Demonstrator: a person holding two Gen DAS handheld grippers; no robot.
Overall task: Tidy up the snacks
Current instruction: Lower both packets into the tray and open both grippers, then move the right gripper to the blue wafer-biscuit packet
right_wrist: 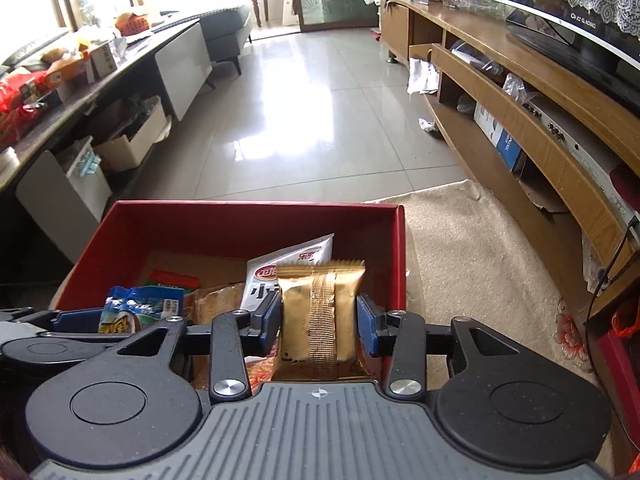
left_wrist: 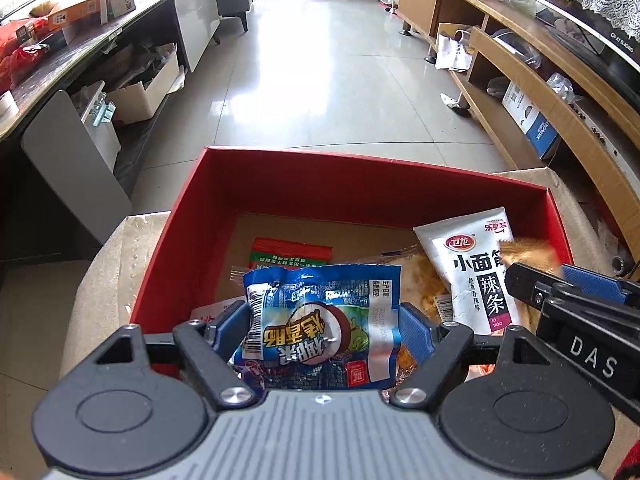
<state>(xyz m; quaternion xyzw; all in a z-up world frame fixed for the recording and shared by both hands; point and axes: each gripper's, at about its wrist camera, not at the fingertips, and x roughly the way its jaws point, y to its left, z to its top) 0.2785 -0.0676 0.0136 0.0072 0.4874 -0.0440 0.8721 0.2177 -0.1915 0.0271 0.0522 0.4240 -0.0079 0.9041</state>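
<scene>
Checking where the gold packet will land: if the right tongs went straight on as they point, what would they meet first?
Probably the white spicy-strip packet lying in the red box, just beyond the gold packet held in the right tongs; depth is uncertain.

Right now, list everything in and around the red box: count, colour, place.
red box: one, red with a brown floor, open, on beige cloth
blue packet: one, blue and white, between the left gripper's pads over the box
gold packet: one, gold, between the right gripper's pads over the box's right side
white pouch: one, white with black print, leaning at the right wall
red-green packet: one, flat on the box floor
orange snack bag: one, clear wrap, mid box
beige cloth: one, under the box
left gripper: one, black, blue pads
right gripper: one, black, blue pads
</scene>
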